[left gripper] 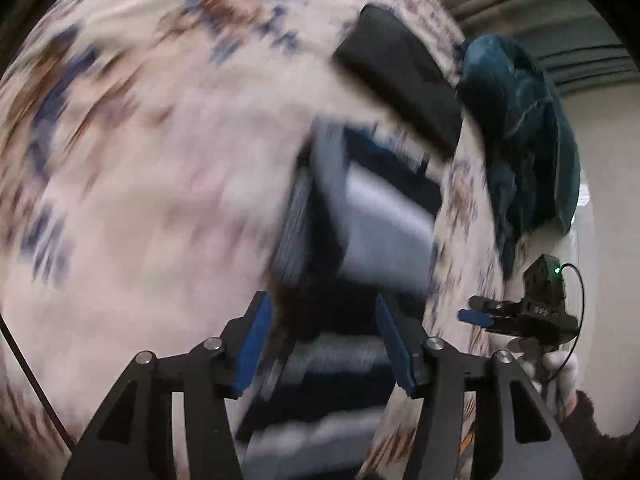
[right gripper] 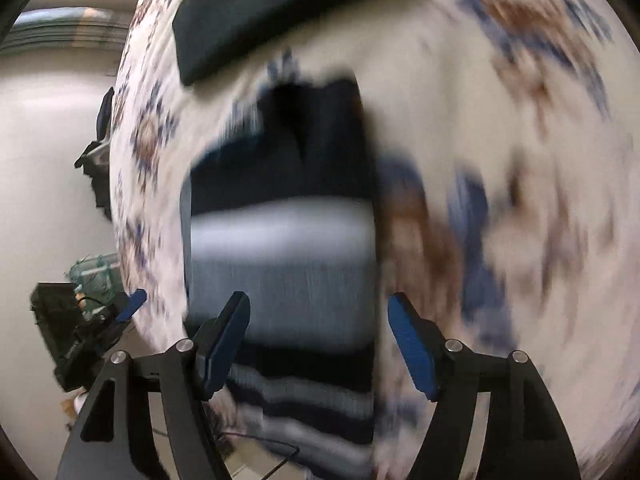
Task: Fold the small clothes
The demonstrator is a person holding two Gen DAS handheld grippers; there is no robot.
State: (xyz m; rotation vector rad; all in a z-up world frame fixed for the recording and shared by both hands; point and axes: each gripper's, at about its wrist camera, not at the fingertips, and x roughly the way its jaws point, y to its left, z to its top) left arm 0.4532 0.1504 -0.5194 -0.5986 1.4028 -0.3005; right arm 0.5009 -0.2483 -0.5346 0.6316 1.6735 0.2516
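Hovering over a patterned bedspread [left gripper: 140,200], we hold both tools open-jawed, nothing between the pads. The left gripper [left gripper: 324,344] and right gripper [right gripper: 320,344] each sit above the striped garment [right gripper: 280,248], which lies blurred at centre. A dark folded item [left gripper: 400,88] rests at one o'clock.

Patterned bedspread [left gripper: 140,200] open on one side; black folded stack [left gripper: 400,92] crowds striped garment [left gripper: 384,224].
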